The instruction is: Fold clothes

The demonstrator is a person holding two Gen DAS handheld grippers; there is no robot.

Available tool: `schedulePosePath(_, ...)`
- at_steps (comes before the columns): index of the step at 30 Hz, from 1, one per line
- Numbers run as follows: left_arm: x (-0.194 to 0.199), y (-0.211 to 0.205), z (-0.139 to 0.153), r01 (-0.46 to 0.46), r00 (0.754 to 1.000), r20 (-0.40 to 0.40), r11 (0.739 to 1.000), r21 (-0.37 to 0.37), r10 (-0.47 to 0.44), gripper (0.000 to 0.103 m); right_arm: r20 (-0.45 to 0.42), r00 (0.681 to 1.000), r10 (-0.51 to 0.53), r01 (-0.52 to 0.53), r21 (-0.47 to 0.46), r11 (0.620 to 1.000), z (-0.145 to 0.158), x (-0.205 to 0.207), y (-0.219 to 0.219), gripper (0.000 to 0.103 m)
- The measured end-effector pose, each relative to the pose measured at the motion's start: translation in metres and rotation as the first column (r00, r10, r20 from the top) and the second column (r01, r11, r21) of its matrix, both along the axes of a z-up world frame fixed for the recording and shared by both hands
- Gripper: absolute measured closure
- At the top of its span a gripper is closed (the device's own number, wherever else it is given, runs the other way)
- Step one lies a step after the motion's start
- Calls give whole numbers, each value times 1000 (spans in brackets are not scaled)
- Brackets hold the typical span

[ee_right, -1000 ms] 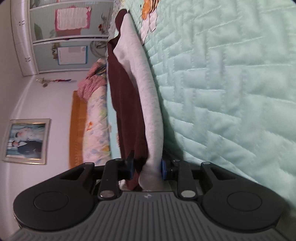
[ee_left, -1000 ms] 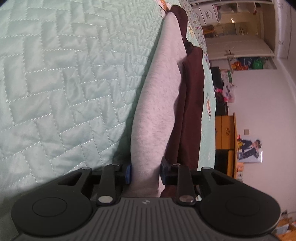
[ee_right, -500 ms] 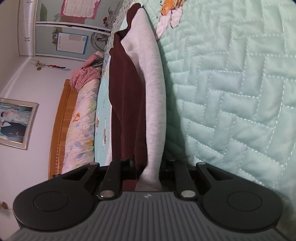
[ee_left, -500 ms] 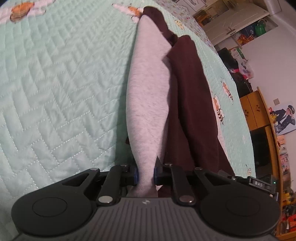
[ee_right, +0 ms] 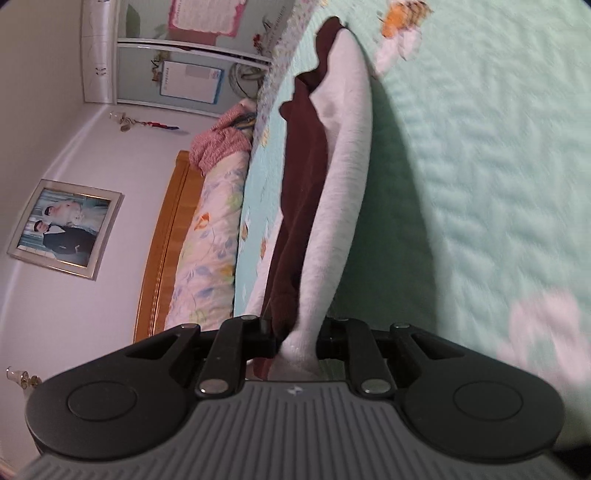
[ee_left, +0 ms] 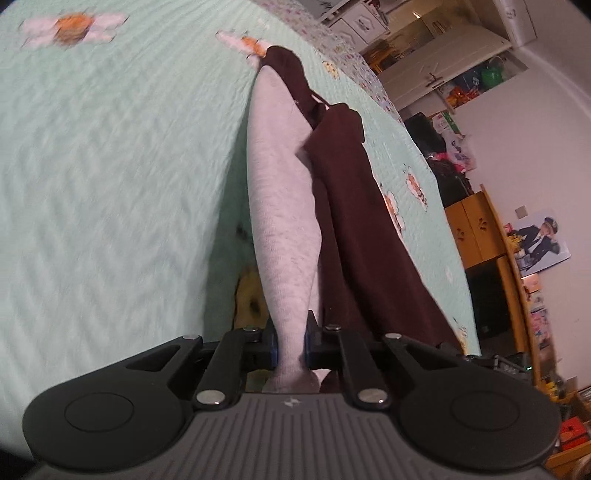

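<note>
A garment (ee_left: 284,221) of grey and dark brown cloth hangs stretched between the two grippers, above a mint-green quilted bedspread (ee_left: 110,166). In the left wrist view its grey part (ee_left: 280,206) runs from 6 o'clock up toward 12 o'clock, with the dark brown part (ee_left: 354,229) lying along its 3 o'clock side. The left gripper (ee_left: 290,345) is clamped on the grey edge, the cloth pinched tight between its fingers.

In the right wrist view the same garment (ee_right: 325,206) rises from 6 o'clock toward 12 o'clock, grey at the 3 o'clock side and brown at the 9 o'clock side. The right gripper (ee_right: 297,339) is closed on it, holding both the grey and the brown layers at the lower end.

The bedspread (ee_right: 480,166) carries orange-and-white bee patterns (ee_left: 70,31) and shows motion blur. At 9 o'clock in the right wrist view a floral pillow (ee_right: 210,236) lies against a wooden headboard (ee_right: 162,243), with a framed photograph (ee_right: 64,229) on the wall beyond. At 3 o'clock in the left wrist view stand yellow cabinets (ee_left: 476,229) and a poster (ee_left: 539,236) on the wall.
</note>
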State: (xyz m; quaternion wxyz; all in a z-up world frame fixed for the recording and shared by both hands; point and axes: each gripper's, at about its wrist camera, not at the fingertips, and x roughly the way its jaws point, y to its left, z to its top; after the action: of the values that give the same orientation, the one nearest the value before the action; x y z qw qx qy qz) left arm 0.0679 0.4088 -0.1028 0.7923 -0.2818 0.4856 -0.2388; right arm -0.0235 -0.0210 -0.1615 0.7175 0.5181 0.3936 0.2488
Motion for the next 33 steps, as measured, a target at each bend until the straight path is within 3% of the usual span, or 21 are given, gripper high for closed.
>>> schedulePosePath(7,-46,4,-17,14,998,-53,1000,2,-14,91,-52,998,43,-44,-24,999,-11,-49,0,85)
schedulePosePath(11,-48,7,-28,-27,996,-90,1000,4,28,91,-93,995,31,-34,-37,999,-26,-58,2,84)
schedulePosePath(14,-46,2,-25,-22,997,-73,999,27,24,91,-102,994,33,-38,-52,998,-30,-60,4,83)
schedulePosePath(20,-46,8,-27,-21,997,-71,1000,1,21,91,-101,993,60,-69,-85,994,-28,-67,5,70)
schedulePosePath(33,-48,14,-33,-33,994,-103,998,-58,27,91,-83,991,104,-117,-171,978,-21,-71,13,79)
